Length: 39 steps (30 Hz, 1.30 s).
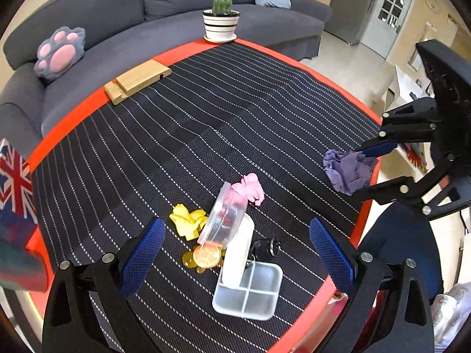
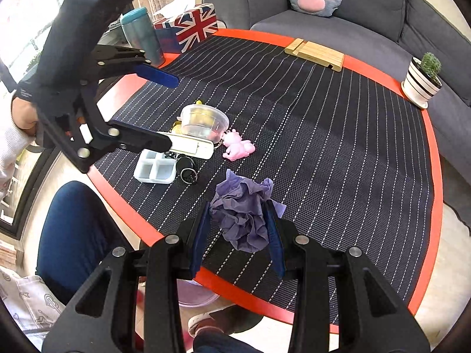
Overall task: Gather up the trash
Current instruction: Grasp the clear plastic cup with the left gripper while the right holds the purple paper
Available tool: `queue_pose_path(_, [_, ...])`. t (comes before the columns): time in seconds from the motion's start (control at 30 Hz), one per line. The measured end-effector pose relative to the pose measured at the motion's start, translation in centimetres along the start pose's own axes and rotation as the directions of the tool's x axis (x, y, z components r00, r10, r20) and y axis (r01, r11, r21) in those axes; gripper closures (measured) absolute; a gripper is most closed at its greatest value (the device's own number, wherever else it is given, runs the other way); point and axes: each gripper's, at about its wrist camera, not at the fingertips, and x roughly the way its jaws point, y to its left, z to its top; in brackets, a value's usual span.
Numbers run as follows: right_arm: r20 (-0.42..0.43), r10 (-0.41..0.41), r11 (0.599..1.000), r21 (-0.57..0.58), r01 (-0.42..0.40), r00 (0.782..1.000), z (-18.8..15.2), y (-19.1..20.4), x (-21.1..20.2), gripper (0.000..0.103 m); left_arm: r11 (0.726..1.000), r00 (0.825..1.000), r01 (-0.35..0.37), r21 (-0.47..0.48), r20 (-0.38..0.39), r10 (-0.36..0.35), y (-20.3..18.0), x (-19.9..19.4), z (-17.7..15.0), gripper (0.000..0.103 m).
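While the right gripper is clamped on the purple paper wad, light and crushable, the left gripper is spread empty. Near it, the yellow scrap, seemingly as soft, could be pinched mid-bulk.

1. The left gripper is black plastic with two long arms.
2. Its fingers wear bumpy blue pads.
3. Round silver screws shine on the black arms.
4. The right gripper looks the same: black, with blue pads and silver screws.
5. The person wears a white sleeve and dark blue trousers.
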Motion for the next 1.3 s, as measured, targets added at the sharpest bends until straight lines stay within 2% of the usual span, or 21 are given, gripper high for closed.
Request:
queue_pose_path(0.03, [-0.001,0.001,1.000,0.002,-0.001,1.000,0.0,-0.1,0.0,0.066,1.000,1.000,0.004,0.002,-0.002,-0.004,0.0,0.2,0.1,0.010])
queue_pose_path(0.1, [-0.001,0.002,1.000,0.004,-0.002,1.000,-0.1,-0.3,0.1,0.066,1.000,1.000,0.012,0.001,-0.012,-0.012,0.1,0.8,0.2,0.023])
queue_pose_path(0.17, [-0.001,0.002,1.000,0.008,-0.002,1.000,-0.1,-0.4,0.2,0.066,1.000,1.000,0.015,-0.003,-0.022,-0.015,0.1,1.2,0.2,0.031])
queue_pose_path(0.23, [-0.001,0.003,1.000,0.008,-0.003,1.000,-0.2,-0.5,0.2,0.066,1.000,0.999,0.019,-0.003,-0.034,-0.019,0.1,1.6,0.1,0.044])
queue_pose_path(0.27, [-0.001,0.004,1.000,0.009,-0.004,1.000,-0.2,-0.6,0.3,0.066,1.000,0.999,0.019,-0.003,-0.037,-0.020,0.1,1.7,0.1,0.055])
queue_pose_path(0.4, [0.003,0.005,1.000,0.014,-0.005,1.000,-0.1,-0.8,0.4,0.066,1.000,0.999,0.012,-0.009,-0.030,-0.012,0.3,1.8,0.0,0.074])
queue_pose_path(0.77, [0.022,0.008,1.000,0.016,-0.008,1.000,0.1,-0.8,0.2,0.066,0.999,1.000,-0.004,-0.038,0.024,0.005,0.7,0.5,0.2,0.079])
queue_pose_path(1.07, [0.062,0.004,1.000,0.014,-0.005,0.998,0.4,0.0,-1.5,0.066,0.997,0.996,-0.019,-0.080,0.083,0.025,0.6,-2.9,-0.5,0.079])
queue_pose_path(1.3, [0.103,0.006,1.000,0.001,-0.006,0.995,0.2,1.3,-3.4,0.066,0.994,0.990,-0.016,-0.110,0.136,0.031,-0.6,-6.2,-2.4,0.079])
